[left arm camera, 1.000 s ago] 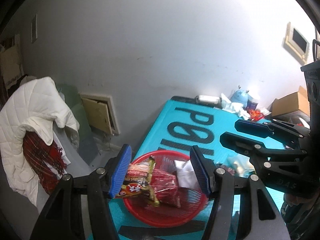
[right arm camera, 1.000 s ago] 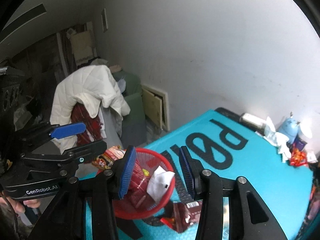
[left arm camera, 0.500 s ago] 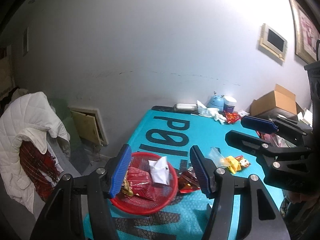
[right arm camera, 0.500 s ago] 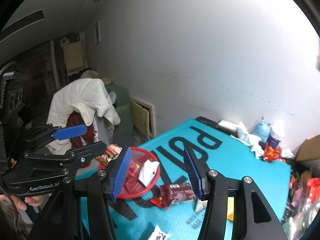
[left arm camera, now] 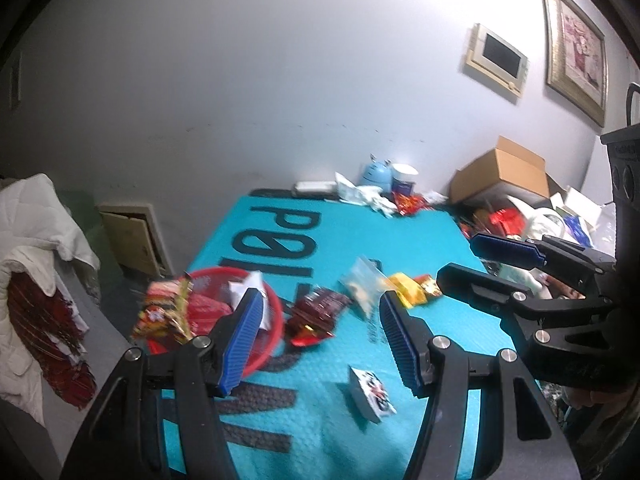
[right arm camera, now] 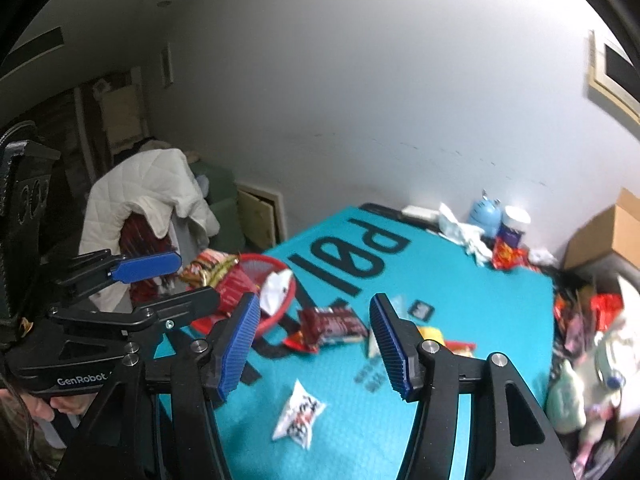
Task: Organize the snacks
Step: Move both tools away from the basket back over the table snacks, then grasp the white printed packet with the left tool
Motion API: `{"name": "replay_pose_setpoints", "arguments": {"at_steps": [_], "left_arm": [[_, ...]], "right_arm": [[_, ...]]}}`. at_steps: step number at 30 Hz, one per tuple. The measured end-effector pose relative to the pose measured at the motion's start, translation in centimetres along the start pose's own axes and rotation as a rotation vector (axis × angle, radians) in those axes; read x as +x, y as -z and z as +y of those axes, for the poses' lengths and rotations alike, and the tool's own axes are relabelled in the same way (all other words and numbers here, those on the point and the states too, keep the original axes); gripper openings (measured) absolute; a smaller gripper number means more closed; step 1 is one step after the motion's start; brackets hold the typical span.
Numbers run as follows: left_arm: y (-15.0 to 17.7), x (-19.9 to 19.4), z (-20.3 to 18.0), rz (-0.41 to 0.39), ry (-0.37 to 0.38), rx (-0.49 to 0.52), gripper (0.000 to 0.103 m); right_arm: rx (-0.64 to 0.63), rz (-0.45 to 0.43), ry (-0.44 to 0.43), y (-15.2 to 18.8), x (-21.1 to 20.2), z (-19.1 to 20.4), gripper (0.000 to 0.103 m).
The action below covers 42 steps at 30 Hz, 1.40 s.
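a: left wrist view first, biggest thing down. what filled it?

b: the teal mat [left arm camera: 400,248] with black lettering covered the table. at its near left edge sat the red mesh basket [left arm camera: 276,312], holding a red packet [left arm camera: 204,310] and a white packet [left arm camera: 246,286], with a noodle packet [left arm camera: 162,312] hanging over its left rim.

a: and loose on the mat?

b: a dark red snack bag [left arm camera: 316,312] just beside the basket, then a clear bag [left arm camera: 362,288], a yellow packet [left arm camera: 408,292], and a small white sachet [left arm camera: 370,394] nearest the camera.

a: the grippers?

b: the left gripper [left arm camera: 320,344] stood parted with nothing between its blue pads. the right gripper [right arm camera: 316,344] had just been opening, and its fingers were also released and empty, over the mat.
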<state>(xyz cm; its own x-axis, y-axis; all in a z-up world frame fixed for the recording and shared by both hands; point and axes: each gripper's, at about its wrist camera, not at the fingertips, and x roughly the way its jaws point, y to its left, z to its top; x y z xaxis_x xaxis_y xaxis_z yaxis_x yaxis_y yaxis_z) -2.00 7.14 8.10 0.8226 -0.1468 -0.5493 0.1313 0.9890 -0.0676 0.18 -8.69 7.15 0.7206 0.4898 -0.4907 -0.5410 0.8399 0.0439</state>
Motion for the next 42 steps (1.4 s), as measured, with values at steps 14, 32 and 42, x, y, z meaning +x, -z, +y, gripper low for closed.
{"name": "replay_pose_setpoints", "arguments": {"at_steps": [14, 32, 42], "left_arm": [[4.6, 3.4, -2.9, 0.146, 0.121, -0.009, 0.06], [8.8, 9.5, -4.4, 0.321, 0.149, 0.002, 0.06], [10.1, 13.0, -4.4, 0.403, 0.156, -0.017, 0.06]], "right_arm": [[0.111, 0.117, 0.025, 5.9, 0.1, -2.6, 0.057], [0.26, 0.25, 0.03, 11.7, 3.3, -6.2, 0.057], [0.284, 0.303, 0.035, 12.2, 4.9, -7.6, 0.057]]}}
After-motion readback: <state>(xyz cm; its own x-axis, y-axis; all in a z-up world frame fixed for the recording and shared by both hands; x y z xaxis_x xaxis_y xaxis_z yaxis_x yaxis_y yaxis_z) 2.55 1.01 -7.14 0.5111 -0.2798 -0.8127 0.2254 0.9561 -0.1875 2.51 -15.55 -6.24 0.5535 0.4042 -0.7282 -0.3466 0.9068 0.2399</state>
